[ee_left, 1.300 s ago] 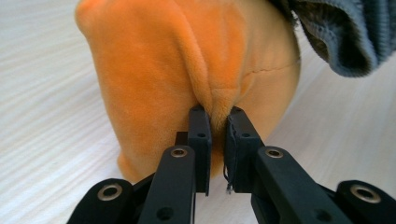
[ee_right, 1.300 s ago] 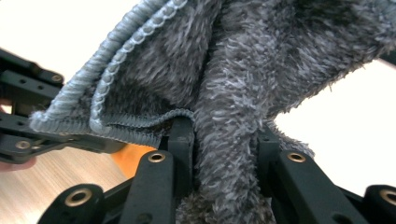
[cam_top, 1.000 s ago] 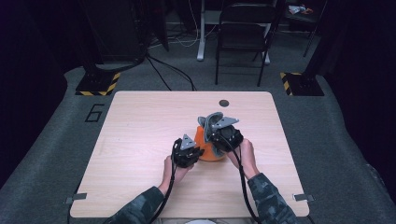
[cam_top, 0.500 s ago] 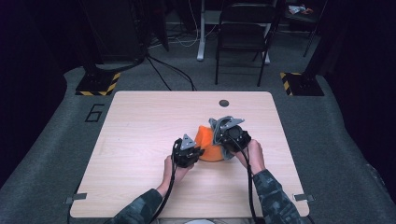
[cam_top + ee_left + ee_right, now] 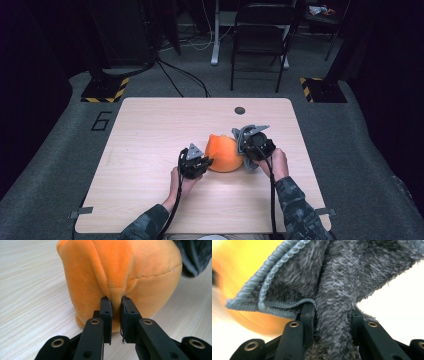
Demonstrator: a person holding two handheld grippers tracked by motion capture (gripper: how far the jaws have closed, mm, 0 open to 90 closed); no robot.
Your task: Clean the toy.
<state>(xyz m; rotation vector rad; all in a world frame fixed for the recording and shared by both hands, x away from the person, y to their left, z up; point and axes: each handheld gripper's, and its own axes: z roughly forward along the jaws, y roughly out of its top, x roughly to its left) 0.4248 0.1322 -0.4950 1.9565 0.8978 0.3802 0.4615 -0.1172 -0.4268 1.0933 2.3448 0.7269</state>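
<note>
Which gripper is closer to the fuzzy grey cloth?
Right. The right gripper is shut on the grey cloth, holding a fold of it. The left gripper pinches the orange plush instead, with the cloth beyond the plush's far side.

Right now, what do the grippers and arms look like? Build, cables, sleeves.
Both are black two-jaw units. The left gripper and right gripper each carry a grey three-cornered plate and trail a black cable. The jaws have brass-ringed pivot holes. The person's sleeves are dark camouflage.

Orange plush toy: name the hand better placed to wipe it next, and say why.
Right, probably. The right gripper is shut on the grey cloth, right beside the orange plush toy. The left gripper is pinching a fold of the toy, so it is busy steadying it.
</note>
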